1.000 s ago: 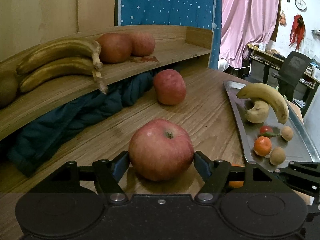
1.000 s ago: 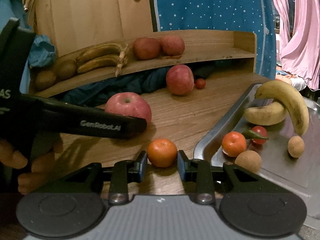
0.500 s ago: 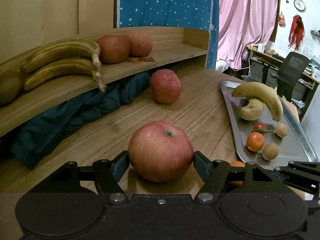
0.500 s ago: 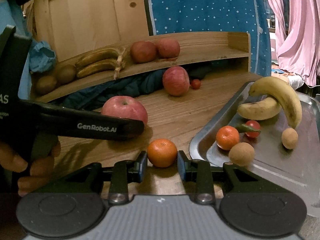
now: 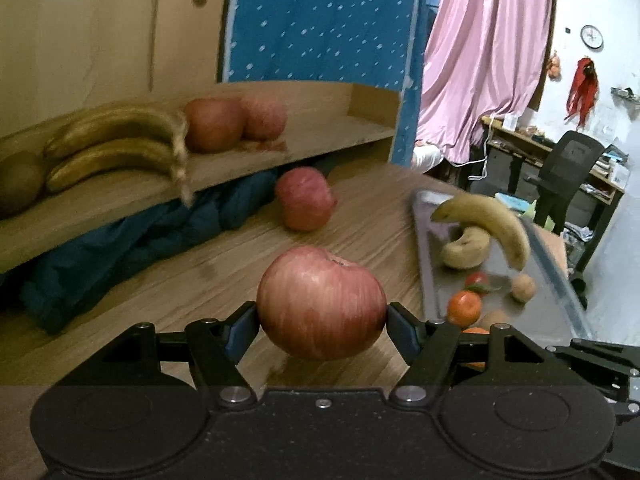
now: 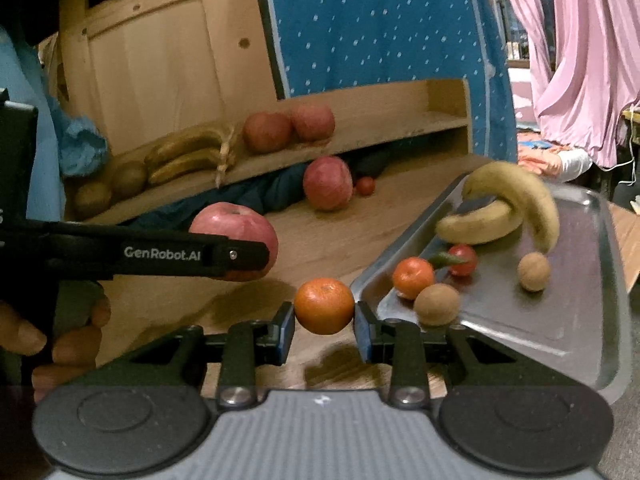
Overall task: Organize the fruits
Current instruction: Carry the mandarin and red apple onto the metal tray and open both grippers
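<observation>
Both fruits have risen off the table: left gripper (image 5: 322, 316) clamps the apple (image 5: 321, 303), right gripper (image 6: 324, 318) clamps the tangerine (image 6: 324, 306). Carrying step; next, likely the far-left shelf (image 5: 320, 148), beside its apples.

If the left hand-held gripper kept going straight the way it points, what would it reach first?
Probably the loose apple on the table, ahead of the left hand-held gripper, which is clamped on another apple. Depth is unclear; the blue cloth lies left of that line.
</observation>
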A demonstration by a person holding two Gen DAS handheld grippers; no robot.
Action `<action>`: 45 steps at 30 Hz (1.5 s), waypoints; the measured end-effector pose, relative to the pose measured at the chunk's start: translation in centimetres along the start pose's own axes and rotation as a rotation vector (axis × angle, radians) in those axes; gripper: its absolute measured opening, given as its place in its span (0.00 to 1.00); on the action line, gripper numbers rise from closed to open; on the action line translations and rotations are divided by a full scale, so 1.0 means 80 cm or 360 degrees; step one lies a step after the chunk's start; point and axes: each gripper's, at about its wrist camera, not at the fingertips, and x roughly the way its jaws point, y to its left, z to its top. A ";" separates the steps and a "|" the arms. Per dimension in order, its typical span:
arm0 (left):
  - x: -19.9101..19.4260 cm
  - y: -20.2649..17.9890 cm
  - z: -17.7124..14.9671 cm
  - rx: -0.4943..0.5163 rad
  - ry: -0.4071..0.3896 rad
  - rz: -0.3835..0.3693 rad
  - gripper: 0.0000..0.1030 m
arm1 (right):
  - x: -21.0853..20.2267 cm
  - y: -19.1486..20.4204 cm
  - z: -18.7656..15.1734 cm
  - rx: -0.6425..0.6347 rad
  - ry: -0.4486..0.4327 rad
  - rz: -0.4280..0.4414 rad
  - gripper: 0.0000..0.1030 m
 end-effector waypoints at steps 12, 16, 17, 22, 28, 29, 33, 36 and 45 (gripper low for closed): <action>0.007 -0.060 0.032 0.0098 -0.0077 -0.0126 0.68 | -0.028 -0.058 0.016 0.0104 -0.0166 -0.0181 0.35; 0.016 -0.086 0.038 0.0145 -0.0073 -0.0183 0.67 | -0.038 -0.092 0.020 0.0153 -0.0214 -0.0295 0.35; 0.018 -0.092 0.039 0.0156 -0.0071 -0.0199 0.66 | -0.040 -0.102 0.020 0.0172 -0.0223 -0.0325 0.35; 0.038 -0.121 0.033 0.0208 -0.0009 -0.0261 0.66 | -0.036 -0.138 0.011 0.0236 -0.0189 -0.0424 0.35; 0.041 -0.141 0.027 0.0253 0.0012 -0.0295 0.62 | -0.031 -0.157 -0.009 0.0287 -0.0134 -0.0441 0.35; 0.040 -0.145 0.026 0.0264 0.0005 -0.0301 0.62 | -0.029 -0.158 -0.011 0.0291 -0.0125 -0.0437 0.35; 0.037 -0.153 0.025 0.0303 -0.0017 -0.0333 0.58 | -0.025 -0.159 -0.016 0.0299 -0.0107 -0.0420 0.35; 0.036 -0.158 0.024 0.0318 -0.0027 -0.0338 0.56 | -0.022 -0.158 -0.017 0.0300 -0.0097 -0.0410 0.35; 0.038 -0.159 0.023 0.0341 -0.0038 -0.0357 0.59 | -0.021 -0.155 -0.018 0.0302 -0.0098 -0.0397 0.38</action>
